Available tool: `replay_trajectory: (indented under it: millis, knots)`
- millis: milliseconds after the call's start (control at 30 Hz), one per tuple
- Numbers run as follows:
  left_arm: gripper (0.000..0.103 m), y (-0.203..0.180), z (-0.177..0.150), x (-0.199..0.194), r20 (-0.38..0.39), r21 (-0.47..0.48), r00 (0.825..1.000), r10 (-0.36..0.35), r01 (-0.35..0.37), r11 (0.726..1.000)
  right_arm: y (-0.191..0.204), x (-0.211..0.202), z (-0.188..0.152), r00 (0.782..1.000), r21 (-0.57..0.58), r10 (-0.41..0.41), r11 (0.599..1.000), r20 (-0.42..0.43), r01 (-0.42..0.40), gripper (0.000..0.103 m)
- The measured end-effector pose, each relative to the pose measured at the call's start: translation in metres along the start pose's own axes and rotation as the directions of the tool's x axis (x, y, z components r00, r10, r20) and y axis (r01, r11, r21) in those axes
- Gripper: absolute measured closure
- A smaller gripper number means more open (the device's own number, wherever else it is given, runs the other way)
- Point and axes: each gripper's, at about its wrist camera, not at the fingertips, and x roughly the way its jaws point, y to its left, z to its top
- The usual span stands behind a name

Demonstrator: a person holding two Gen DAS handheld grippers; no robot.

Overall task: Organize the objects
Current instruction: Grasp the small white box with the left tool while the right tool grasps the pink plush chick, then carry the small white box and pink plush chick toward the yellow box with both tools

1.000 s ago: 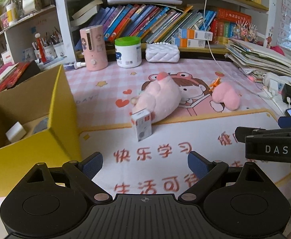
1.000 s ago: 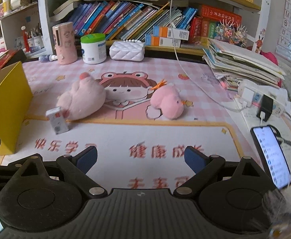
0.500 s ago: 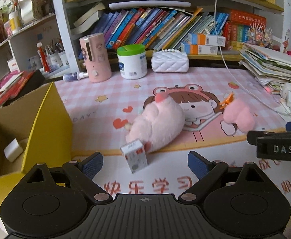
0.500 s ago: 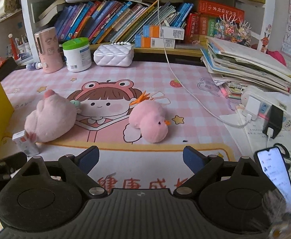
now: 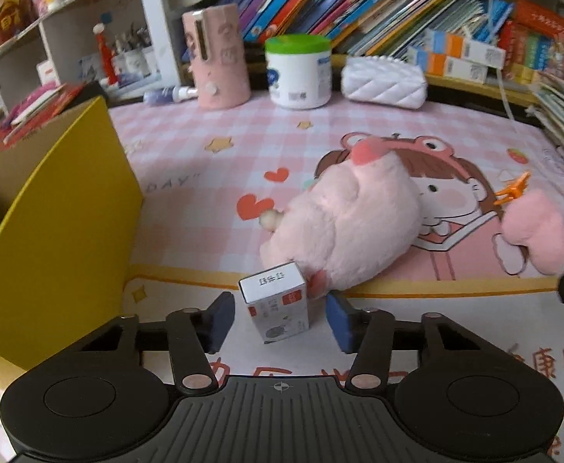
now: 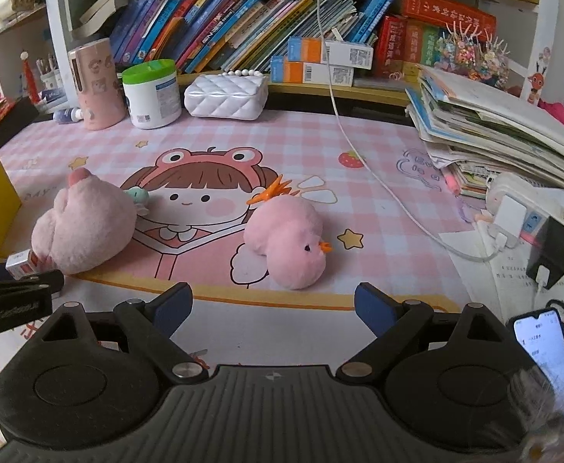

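While the small box [image 5: 276,303] stands between its wide fingers untouched, the left gripper [image 5: 276,320] waits; the right gripper [image 6: 273,308] is wide too.

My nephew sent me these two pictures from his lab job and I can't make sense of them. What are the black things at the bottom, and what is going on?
The black shapes are two handheld grippers, each carrying a camera that looks out along its fingers.

One picture is from the left gripper. It is open, with a small white box standing between its blue fingers, not yet squeezed. Behind the box lies a large pink plush; a yellow cardboard box stands to the left.

The other picture is from the right gripper, open and empty, facing a pink plush duck on the cartoon desk mat.
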Motion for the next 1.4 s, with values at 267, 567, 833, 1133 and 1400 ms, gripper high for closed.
replay_trajectory:
  millis: [267, 567, 833, 1133, 1400]
  knots:
    - [0.074, 0.007, -0.004, -0.011, -0.009, -0.015, 1.0, -0.021, 0.021, 1.0, -0.011, 0.014, 0.007, 1.0, 0.003, -0.024, 1.0, 0.005, 0.024, 0.011]
    - [0.074, 0.034, -0.009, -0.043, 0.007, -0.081, 0.999, -0.052, 0.052, 0.995, -0.005, 0.056, 0.026, 0.999, -0.083, -0.035, 0.996, 0.035, 0.038, 0.011]
    - [0.074, 0.042, -0.011, -0.059, 0.053, -0.072, 0.997, -0.053, 0.056, 0.996, -0.002, 0.092, 0.034, 0.999, -0.133, -0.041, 0.99, -0.016, 0.039, 0.04]
    - [0.074, 0.043, -0.016, -0.067, 0.07, -0.056, 0.993, -0.097, 0.101, 0.993, -0.002, 0.069, 0.034, 1.0, -0.056, 0.022, 0.998, -0.014, -0.023, 0.05]
    - [0.074, 0.051, -0.023, -0.084, 0.113, -0.058, 0.981, -0.157, 0.164, 0.985, 0.02, 0.0, 0.017, 0.994, 0.062, 0.109, 0.992, -0.014, -0.108, 0.05]
